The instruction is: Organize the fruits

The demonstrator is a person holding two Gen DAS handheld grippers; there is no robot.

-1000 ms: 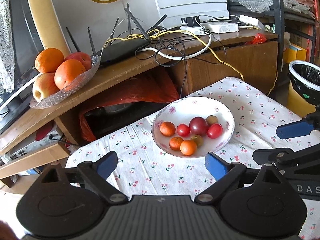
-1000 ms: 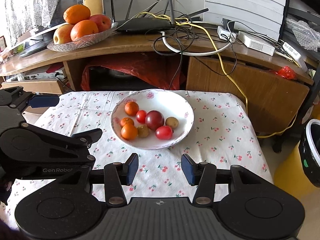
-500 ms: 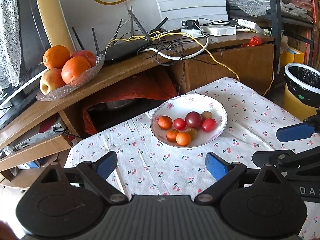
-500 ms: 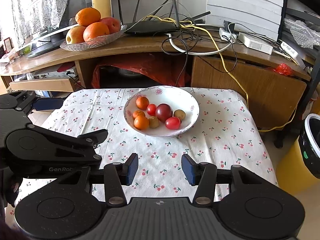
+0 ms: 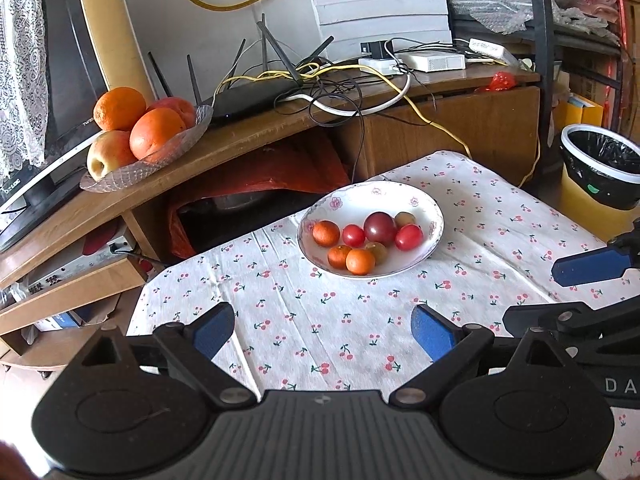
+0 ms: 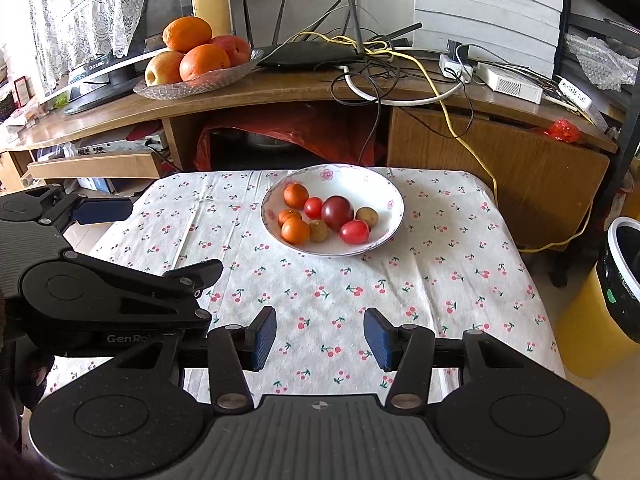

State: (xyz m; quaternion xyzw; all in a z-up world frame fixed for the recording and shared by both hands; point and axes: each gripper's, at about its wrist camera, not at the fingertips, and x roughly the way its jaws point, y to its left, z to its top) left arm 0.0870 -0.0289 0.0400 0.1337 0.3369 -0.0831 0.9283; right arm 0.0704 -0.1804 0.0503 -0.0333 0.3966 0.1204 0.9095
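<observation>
The small fruits lie together in the white bowl [image 6: 390,208] on the bench [image 6: 440,280], which carries a cloth with cherry print. In the bowl I see three small oranges [image 6: 295,231], two red tomatoes [image 6: 354,231], one dark plum [image 6: 337,212] and two brownish round fruits [image 6: 367,216]. I judge them light and round, so they can roll or slip from flat pads. The tomatoes and the plum look smooth and soft, so a gentle squeeze across the widest part seems best; the oranges have a rougher skin and probably hold better. They touch each other, so the pads have little room to go between. The bowl looks like ceramic and may slide or chip if it is pushed.

The left hand-held gripper [image 5: 324,330] stands wide and empty, well short of the bowl. The right hand-held gripper [image 6: 320,338] stands narrower, also empty. Both hover over the near part of the cloth, side by side.

Behind the bench there is a wooden shelf with a glass dish [image 6: 200,80] of big oranges and apples, a router [image 6: 312,56] and many loose cables [image 6: 400,76]. A bin [image 6: 624,280] stands at the right. Nothing blocks the way to the bowl.
</observation>
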